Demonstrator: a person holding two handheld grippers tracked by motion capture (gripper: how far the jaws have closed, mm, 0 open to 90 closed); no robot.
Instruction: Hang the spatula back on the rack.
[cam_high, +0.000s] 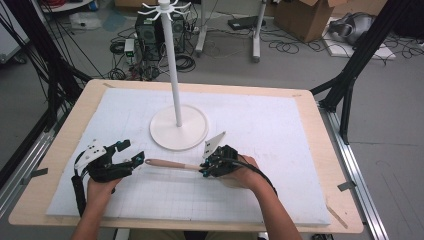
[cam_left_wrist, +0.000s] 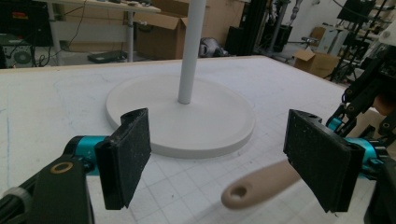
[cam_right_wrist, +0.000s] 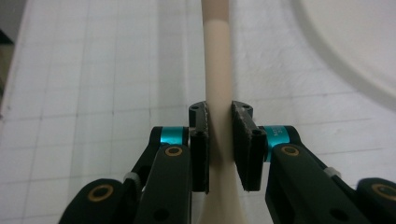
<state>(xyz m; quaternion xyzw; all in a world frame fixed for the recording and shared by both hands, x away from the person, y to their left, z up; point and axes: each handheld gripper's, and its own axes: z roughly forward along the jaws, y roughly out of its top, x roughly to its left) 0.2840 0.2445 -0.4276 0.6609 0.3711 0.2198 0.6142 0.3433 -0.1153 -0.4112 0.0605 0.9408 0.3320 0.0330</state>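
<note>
A beige utensil handle lies across the white mat, its end with a hole pointing left. My right gripper is shut on it, and in the right gripper view both pads of that gripper press the handle from either side. My left gripper stands open to the left of the handle's tip. In the left gripper view the wide jaws of that gripper frame the holed end of the handle without touching it. A white hook stand rises just behind both grippers.
The stand's round base sits close ahead of the left jaws, and its pole carries hooks at the top. The gridded white mat covers a wooden table. Cables, boxes and frame legs lie on the floor beyond.
</note>
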